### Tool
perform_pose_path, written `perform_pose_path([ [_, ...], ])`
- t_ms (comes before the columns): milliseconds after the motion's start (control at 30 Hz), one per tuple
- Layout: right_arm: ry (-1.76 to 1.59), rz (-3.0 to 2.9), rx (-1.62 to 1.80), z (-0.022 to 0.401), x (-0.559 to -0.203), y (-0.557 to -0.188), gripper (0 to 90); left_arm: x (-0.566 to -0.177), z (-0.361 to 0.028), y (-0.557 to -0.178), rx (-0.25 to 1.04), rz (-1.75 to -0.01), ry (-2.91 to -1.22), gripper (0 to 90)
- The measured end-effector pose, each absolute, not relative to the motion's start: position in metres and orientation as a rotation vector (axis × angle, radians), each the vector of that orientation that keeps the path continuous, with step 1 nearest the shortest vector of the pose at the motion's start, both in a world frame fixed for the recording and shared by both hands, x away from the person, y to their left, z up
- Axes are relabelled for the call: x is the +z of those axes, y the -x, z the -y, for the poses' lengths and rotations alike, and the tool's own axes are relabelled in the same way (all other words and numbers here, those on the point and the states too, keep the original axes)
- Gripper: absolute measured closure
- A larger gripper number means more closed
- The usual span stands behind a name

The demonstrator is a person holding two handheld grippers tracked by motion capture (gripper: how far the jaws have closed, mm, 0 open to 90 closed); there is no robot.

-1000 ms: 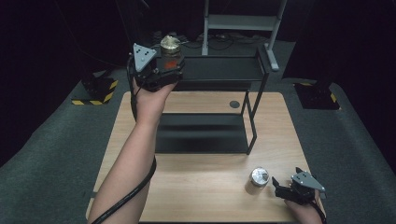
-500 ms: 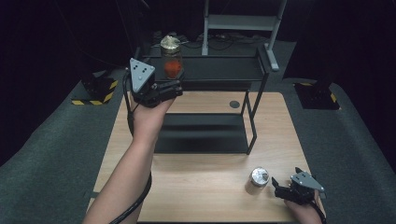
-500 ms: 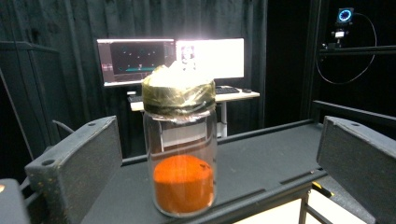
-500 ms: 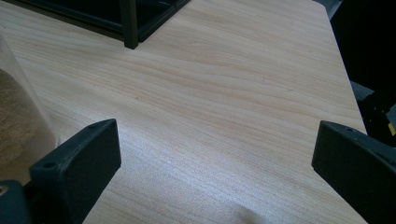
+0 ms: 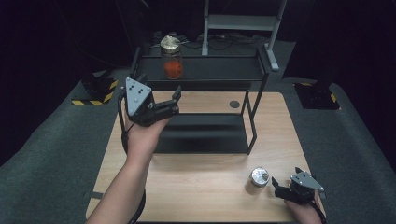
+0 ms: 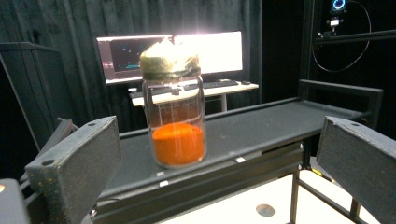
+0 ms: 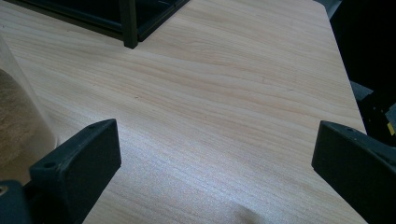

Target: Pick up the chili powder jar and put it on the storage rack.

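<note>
A glass jar [image 5: 171, 58] with orange powder and a gold-wrapped lid stands upright on the top shelf of the black rack [image 5: 219, 70]. In the left gripper view the same jar [image 6: 178, 122] stands beyond the jaws, apart from them. My left gripper [image 5: 159, 87] hovers in front of the rack, open and holding nothing [image 6: 219, 154]. At the table's near right corner, my right gripper [image 5: 278, 188] rests open beside a small silver-lidded jar [image 5: 259, 177]. That jar's glass side [image 7: 18, 121] sits just outside the left jaw of the right gripper [image 7: 215, 154].
The wooden table [image 5: 201, 186] carries the two-level rack, whose lower shelf [image 5: 201, 133] is bare. A rack leg [image 7: 128, 23] stands ahead of the right gripper. A dark round hole [image 5: 234, 104] marks the tabletop. Monitors and a keyboard [image 6: 205, 51] stand behind the rack.
My left gripper has opened, let go of the orange jar on the top shelf, and drawn back toward the person. The jar stays on the shelf. The right gripper has not moved.
</note>
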State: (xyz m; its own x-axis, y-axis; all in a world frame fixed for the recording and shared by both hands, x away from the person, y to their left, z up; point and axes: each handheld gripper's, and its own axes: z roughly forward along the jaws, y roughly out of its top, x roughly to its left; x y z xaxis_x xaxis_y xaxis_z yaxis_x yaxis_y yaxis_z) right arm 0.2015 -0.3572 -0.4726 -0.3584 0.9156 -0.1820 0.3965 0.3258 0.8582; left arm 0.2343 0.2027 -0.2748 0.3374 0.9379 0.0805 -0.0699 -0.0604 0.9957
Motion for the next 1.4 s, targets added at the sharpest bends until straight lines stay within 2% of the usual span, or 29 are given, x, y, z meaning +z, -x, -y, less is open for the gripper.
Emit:
perform_pose_path([
  [600,-1.149,-1.909,0.959,0.356,-0.473,-0.201,0.3,-0.328,-0.221,-0.183,1.0,-0.903,-1.394,0.3],
  [800,-1.148,-1.909,0.961,0.356,-0.473,-0.201,0.3,-0.354,-0.228,-0.17,0.981,-0.926,-1.402,0.3],
  [1200,-1.143,-1.911,0.962,0.356,-0.473,-0.201,0.3,-0.43,-0.234,-0.152,0.894,-1.014,-1.448,0.3],
  [1400,-1.141,-1.91,0.964,0.356,-0.473,-0.201,0.3,-0.452,-0.237,-0.15,0.866,-1.054,-1.541,0.3],
])
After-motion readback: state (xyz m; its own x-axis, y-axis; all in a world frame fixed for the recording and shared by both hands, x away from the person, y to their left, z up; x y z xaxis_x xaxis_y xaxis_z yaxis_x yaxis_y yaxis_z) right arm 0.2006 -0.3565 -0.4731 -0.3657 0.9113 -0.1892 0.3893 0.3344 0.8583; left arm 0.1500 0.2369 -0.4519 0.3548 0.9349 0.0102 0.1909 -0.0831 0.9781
